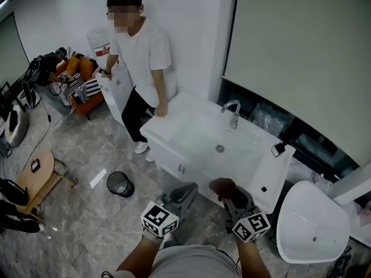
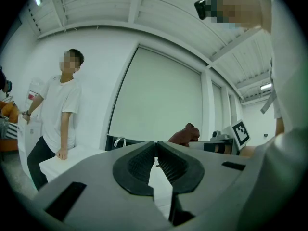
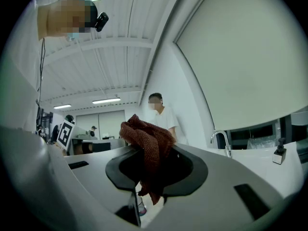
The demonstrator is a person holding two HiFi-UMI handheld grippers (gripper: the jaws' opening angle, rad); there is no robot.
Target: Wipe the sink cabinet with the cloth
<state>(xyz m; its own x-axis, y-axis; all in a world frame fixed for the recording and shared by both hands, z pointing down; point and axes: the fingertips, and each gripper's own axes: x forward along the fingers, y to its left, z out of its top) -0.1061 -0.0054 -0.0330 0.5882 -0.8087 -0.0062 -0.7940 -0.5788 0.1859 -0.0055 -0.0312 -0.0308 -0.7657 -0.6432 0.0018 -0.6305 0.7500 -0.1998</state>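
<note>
Closest in, the right gripper has its jaws clamped on the bunched brown cloth and the left gripper has its jaws pressed together on nothing, both just short of the white sink cabinet, where a person leans at the far end, so wiping looks not yet begun.

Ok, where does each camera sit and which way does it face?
Head view: on the person's head, facing down at the sink cabinet; forearms, left hand-held gripper and right hand-held gripper show.
Left gripper view: on that gripper, facing the faucet; shut jaws and own shirt show.
Right gripper view: on that gripper, facing the faucet; jaws clamping the cloth show.
All share the faucet and bystander.
</note>
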